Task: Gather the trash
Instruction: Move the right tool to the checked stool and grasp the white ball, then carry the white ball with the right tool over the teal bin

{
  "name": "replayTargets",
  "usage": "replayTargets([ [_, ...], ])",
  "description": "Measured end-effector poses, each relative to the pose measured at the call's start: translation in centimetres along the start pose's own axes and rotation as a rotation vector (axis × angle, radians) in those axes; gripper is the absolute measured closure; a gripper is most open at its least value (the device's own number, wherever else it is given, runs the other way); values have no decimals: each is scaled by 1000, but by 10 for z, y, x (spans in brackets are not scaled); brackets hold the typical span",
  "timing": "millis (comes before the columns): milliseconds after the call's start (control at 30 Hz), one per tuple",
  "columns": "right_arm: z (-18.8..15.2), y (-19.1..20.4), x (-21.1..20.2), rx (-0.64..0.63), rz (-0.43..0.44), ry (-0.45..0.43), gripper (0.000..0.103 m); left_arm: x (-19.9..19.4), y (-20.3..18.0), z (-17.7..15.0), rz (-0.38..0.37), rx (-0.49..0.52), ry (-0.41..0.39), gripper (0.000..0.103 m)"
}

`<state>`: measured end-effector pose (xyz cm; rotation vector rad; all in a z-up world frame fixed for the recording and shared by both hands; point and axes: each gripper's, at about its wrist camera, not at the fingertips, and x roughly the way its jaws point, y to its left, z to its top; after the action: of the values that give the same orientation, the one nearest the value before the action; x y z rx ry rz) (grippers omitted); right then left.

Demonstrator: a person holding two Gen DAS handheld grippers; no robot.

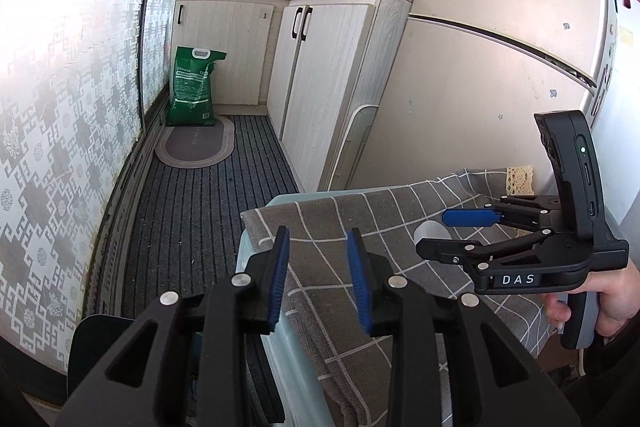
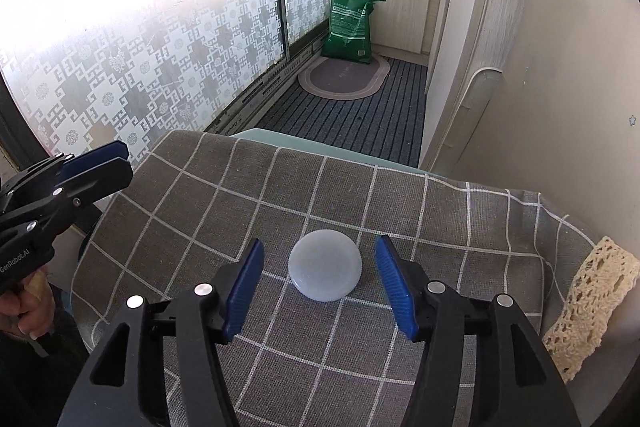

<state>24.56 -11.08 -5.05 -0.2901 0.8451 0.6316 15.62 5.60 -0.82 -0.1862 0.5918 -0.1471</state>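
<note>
A round translucent white plastic lid (image 2: 325, 265) lies flat on a grey checked cloth (image 2: 248, 211) over a small table. My right gripper (image 2: 320, 285) is open, its blue pads either side of the lid, just above the cloth. In the left wrist view the right gripper (image 1: 434, 233) shows at the right with the lid (image 1: 430, 231) partly hidden behind its fingers. My left gripper (image 1: 318, 279) is open and empty over the cloth's (image 1: 360, 219) left edge; it also shows at the left of the right wrist view (image 2: 120, 163).
A pale blue table edge (image 1: 256, 267) drops to a striped dark floor mat (image 1: 192, 207). A green sack (image 2: 352, 23) leans on white cabinets (image 1: 316, 75). A fridge (image 1: 500, 27) stands right. A patterned glass door (image 2: 160, 39) runs left. A lace trim (image 2: 592, 303) hangs at the cloth's right.
</note>
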Motion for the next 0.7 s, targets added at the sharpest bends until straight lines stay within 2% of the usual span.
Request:
replayTargets([
  [67,-2,1,4,-4,2,6,47,3,-3,-1,-6,10,9,70],
  [133,-3,2,6,-17,-4,15,60,6,-6,-3,-12,22,20,69],
  [167,-4,2,7,-24,-14,17,64,7,-8,-4,-12,28,23,68],
  [333,-4,-8,4,18,23,2,64,12,-12,-7,-9,65,38,64],
  [433,-4,-19,-1,87,107,-18,64,13,-13,-9,-18,84,37,62],
  [633,-2,-32,-13,224,338,-64,64,8,-18,-16,-40,136,18,51],
  [700,-1,-31,-14,243,385,-69,64,6,-21,-17,-52,158,13,48],
])
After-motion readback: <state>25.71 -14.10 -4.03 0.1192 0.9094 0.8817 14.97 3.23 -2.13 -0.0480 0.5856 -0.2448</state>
